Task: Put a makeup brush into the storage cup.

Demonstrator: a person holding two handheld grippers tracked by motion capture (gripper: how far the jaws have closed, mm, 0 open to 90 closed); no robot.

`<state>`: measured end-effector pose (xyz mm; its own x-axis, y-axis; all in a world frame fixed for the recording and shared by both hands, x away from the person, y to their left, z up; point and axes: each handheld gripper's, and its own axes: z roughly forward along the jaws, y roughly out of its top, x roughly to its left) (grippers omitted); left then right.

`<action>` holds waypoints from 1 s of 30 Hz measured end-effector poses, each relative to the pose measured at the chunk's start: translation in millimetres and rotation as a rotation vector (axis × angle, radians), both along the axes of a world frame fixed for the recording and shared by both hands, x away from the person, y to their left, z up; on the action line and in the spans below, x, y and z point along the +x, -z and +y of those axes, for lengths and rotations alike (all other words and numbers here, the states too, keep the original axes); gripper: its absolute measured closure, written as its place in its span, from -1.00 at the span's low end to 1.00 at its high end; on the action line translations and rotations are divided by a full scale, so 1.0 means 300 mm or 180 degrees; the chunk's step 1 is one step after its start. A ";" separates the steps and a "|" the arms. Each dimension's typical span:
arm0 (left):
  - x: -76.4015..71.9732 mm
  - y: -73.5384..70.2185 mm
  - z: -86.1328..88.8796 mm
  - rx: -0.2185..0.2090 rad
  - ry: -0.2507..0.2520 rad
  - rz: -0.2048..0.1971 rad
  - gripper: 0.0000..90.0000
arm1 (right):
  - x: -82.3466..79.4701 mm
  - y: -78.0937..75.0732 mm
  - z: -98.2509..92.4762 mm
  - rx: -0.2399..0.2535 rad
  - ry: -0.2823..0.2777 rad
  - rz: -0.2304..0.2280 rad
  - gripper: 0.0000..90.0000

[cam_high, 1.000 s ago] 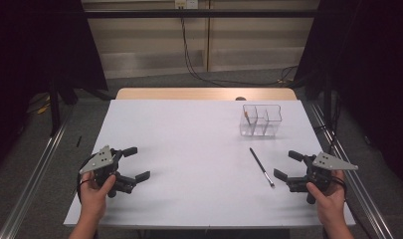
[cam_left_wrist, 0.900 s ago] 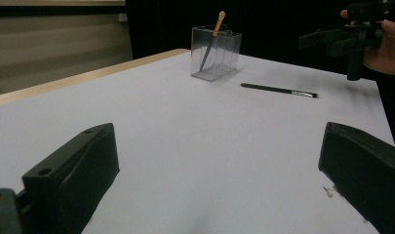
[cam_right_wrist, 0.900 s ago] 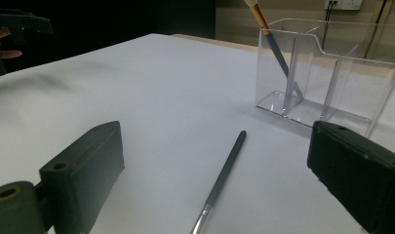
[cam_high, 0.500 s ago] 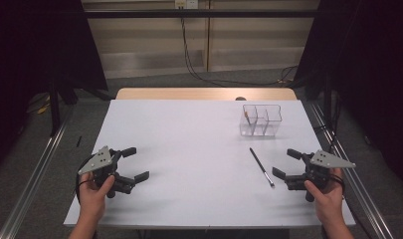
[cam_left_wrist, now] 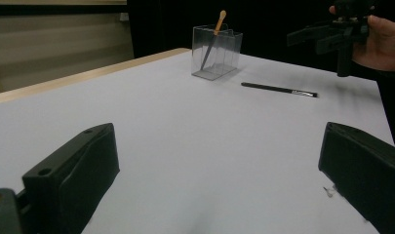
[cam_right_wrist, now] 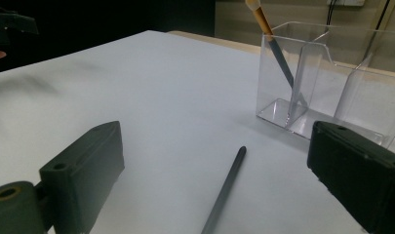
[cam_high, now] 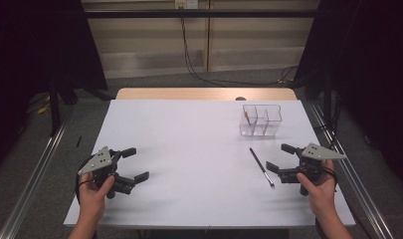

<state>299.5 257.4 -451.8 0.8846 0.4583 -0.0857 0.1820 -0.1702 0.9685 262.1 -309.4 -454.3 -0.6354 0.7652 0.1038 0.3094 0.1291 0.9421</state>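
Note:
A thin black brush (cam_high: 261,167) lies flat on the white table (cam_high: 199,149), just left of my right gripper (cam_high: 276,157), which is open and empty. In the right gripper view the brush (cam_right_wrist: 227,187) lies between the two spread jaws of that gripper (cam_right_wrist: 217,139), on the table below them. A clear three-compartment holder (cam_high: 261,119) stands behind it; an orange-tipped brush (cam_high: 247,117) leans in its left compartment. My left gripper (cam_high: 138,163) rests open and empty at the front left. From it, the holder (cam_left_wrist: 217,51) and lying brush (cam_left_wrist: 278,89) are far off.
The table's wooden far edge (cam_high: 204,93) borders a floor with cables. Metal rails (cam_high: 35,179) run along both sides. In the left gripper view, the right gripper (cam_left_wrist: 326,34) is held in a hand at the top right.
My right gripper has crept slightly left and forward, closer to the lying brush. The left gripper has stayed put.

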 end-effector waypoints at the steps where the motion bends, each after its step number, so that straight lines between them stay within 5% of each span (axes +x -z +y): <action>1: 0.000 0.000 0.000 -0.0007 0.0004 0.0001 -0.98 | 0.003 0.001 0.002 -0.0005 -0.0003 0.0038 -0.87; 12: 0.001 0.002 -0.002 -0.0007 0.0009 0.0022 -0.98 | 0.033 0.004 0.016 -0.0090 0.0014 0.0209 -0.87; 30: 0.002 0.005 -0.003 0.0009 0.0010 0.0046 -0.98 | 0.062 0.010 0.044 -0.0476 0.0116 0.0701 -0.81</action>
<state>300.2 256.6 -453.2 0.8847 0.4560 -0.0971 0.1954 -0.1736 0.9652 280.8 -296.1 -457.4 -0.5817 0.8044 0.1207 0.5118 0.2466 0.8230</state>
